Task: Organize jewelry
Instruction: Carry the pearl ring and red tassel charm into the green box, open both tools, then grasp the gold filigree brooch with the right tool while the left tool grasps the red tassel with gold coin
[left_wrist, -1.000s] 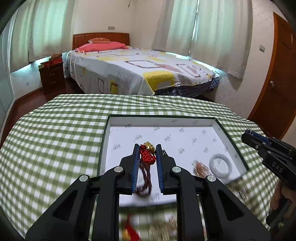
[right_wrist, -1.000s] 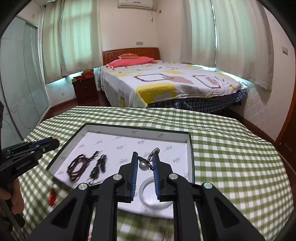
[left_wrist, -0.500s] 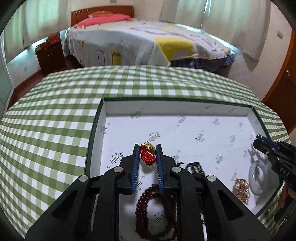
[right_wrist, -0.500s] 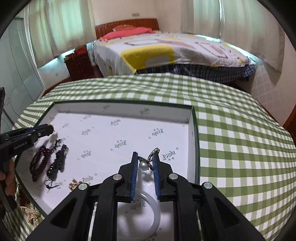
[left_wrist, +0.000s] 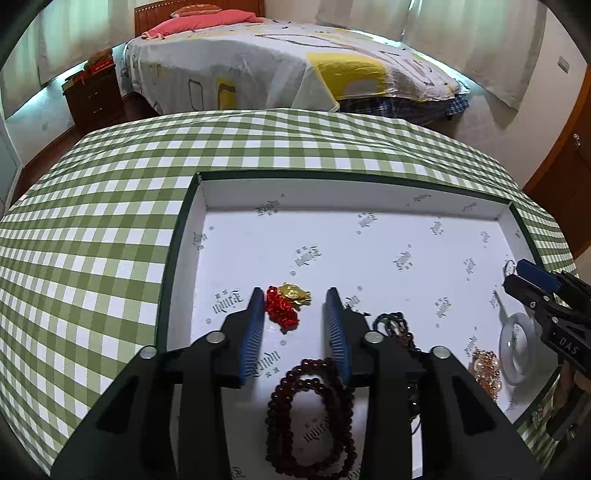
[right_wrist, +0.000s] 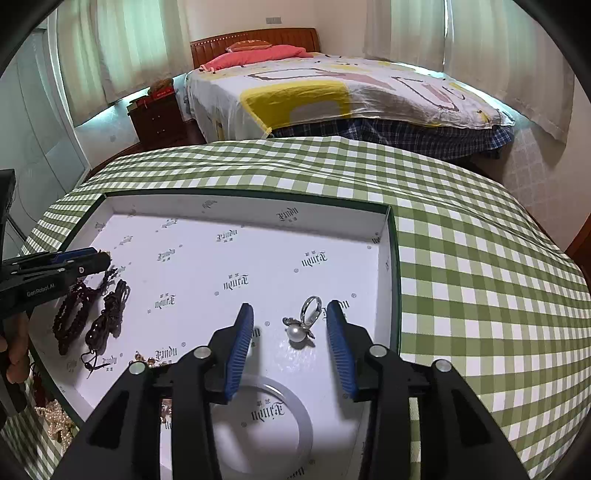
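Where tongs (left_wrist: 295, 308) overlap, bead bracelet (left_wrist: 310, 413) partly hidden

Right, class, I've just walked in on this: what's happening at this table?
A person is sorting jewelry into a shallow white-lined box on a green checked tablecloth, using a hand-held gripper in each hand. The left hand-held gripper is opening over a red knotted charm with a gold piece, which lies on the box floor. The right hand-held gripper is opening around a pearl ring, also lying in the box. Dark bead bracelets and a pale bangle already lie inside.
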